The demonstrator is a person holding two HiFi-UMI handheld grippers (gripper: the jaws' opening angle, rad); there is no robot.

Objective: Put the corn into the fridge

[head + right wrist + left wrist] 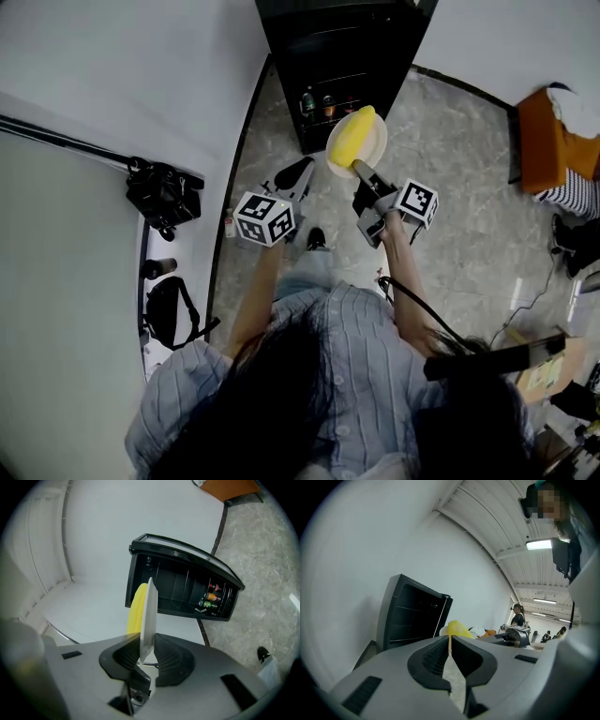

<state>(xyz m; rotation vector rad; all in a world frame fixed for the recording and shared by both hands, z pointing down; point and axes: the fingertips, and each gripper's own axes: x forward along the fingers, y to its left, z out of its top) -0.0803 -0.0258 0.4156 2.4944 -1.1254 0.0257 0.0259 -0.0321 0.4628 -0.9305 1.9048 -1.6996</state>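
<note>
A yellow corn cob (354, 134) lies on a white plate (374, 151) held out in front of the open black fridge (337, 66). My right gripper (361, 172) is shut on the plate's near rim. In the right gripper view the plate (150, 616) stands edge-on between the jaws, the corn (135, 609) on its left side, and the fridge's (183, 588) open shelves lie beyond. My left gripper (298, 173) hovers to the left of the plate, shut and holding nothing. The left gripper view shows the corn (457, 629) just past the jaws and the fridge (412, 613) to the left.
Bottles (323, 103) stand low inside the fridge. White walls run along the left, with a black bag (165, 195) on a white ledge. An orange seat (553, 141) and a person's striped leg (574, 197) are at the right. A cable (525, 305) trails on the marble floor.
</note>
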